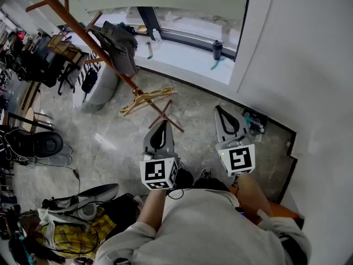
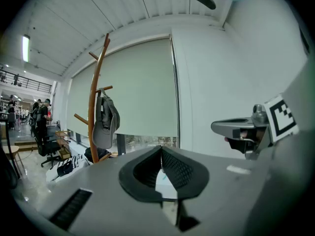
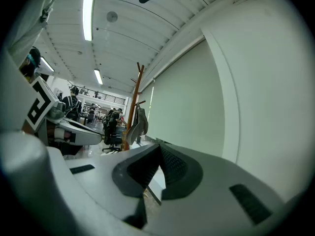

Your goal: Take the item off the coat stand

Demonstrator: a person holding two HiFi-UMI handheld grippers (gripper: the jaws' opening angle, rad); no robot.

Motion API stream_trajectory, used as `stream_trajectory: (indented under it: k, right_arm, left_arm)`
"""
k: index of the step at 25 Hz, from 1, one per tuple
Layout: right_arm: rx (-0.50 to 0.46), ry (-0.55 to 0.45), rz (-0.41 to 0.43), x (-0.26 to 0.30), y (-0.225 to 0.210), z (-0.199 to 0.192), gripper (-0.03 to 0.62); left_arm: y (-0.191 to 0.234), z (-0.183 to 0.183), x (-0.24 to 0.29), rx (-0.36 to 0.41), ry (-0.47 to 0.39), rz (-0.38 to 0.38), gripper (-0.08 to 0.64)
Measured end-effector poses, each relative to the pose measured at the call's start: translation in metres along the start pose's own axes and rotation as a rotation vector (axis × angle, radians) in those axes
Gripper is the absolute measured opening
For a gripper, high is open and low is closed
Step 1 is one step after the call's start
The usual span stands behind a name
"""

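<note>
Cap [image 1: 118, 46] hangs long axis down from a peg on the stand [image 1: 71, 21], well apart at 11 o'clock from the left gripper [image 1: 163, 123], nearer than the right gripper [image 1: 220, 110]; both grippers' fingers [image 2: 187, 173] pressed together, empty.

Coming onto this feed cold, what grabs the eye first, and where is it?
The tall wooden coat stand slants across the upper left of the head view. A grey cap-like item hangs from it near the window, and a gold hanger sits lower down by the pole. Nearer the person, the left gripper and right gripper are held side by side, jaws together and empty, apart from the stand.
</note>
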State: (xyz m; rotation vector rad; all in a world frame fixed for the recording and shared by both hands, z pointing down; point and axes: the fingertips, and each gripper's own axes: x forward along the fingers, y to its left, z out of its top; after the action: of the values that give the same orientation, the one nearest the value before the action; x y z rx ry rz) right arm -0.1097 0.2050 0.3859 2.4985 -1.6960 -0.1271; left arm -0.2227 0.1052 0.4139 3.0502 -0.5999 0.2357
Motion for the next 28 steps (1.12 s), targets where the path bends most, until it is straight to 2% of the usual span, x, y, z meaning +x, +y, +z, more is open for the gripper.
stream_trajectory:
  k: [7,14,18,28]
  right_arm:
    - [0.028,0.022,-0.001,0.014,-0.010,-0.017,0.006]
    - [0.022,0.079,-0.007,0.056,-0.039,-0.045,0.006]
    - [-0.008,0.112,0.004,0.098,-0.062,-0.049,0.006]
    - [-0.001,0.110,-0.079,0.201,-0.124,-0.035,0.006]
  left_arm:
    - [-0.001,-0.006,0.033,-0.005,0.010,-0.026,0.012]
    - [0.000,-0.018,0.103,-0.025,0.041,-0.094,0.012]
    - [0.009,-0.007,0.163,-0.033,0.030,-0.130,0.012]
    - [0.033,0.042,0.289,-0.013,-0.013,-0.239,0.012]
